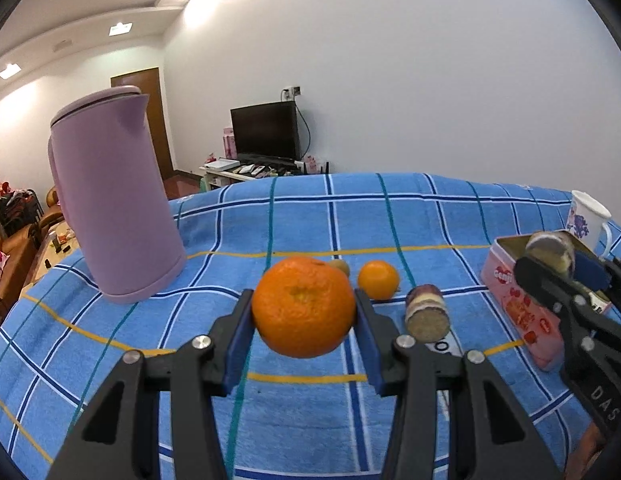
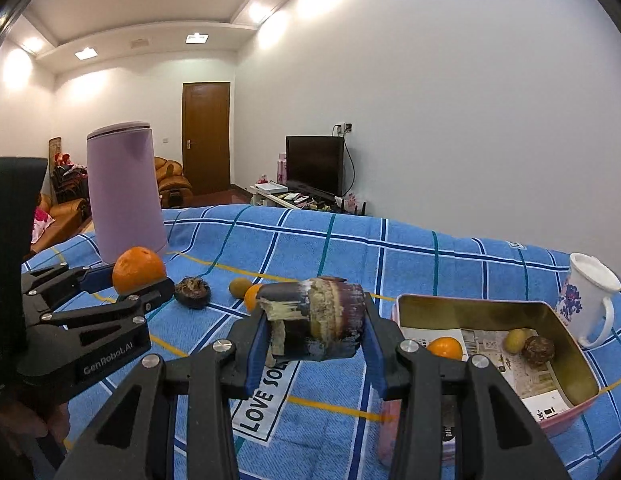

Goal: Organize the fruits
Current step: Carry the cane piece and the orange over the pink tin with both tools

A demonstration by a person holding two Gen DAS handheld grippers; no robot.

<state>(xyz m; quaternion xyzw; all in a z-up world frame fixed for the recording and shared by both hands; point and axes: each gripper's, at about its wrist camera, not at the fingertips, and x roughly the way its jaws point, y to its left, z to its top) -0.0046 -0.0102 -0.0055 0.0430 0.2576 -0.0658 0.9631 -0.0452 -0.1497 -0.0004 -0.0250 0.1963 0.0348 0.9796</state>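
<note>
Right wrist view shows the right gripper [image 2: 315,336] clamped on a stiff, rough cane stub [image 2: 316,322] left of the tin [image 2: 566,400], while the left gripper [image 1: 304,312] pinches a firm, rounded orange [image 1: 303,307] at its widest sides, likely slippery

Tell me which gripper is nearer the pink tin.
Right. The right gripper, holding a sugarcane piece, is beside the pink tin; the left gripper, gripping an orange, is farther off toward the purple kettle.
</note>
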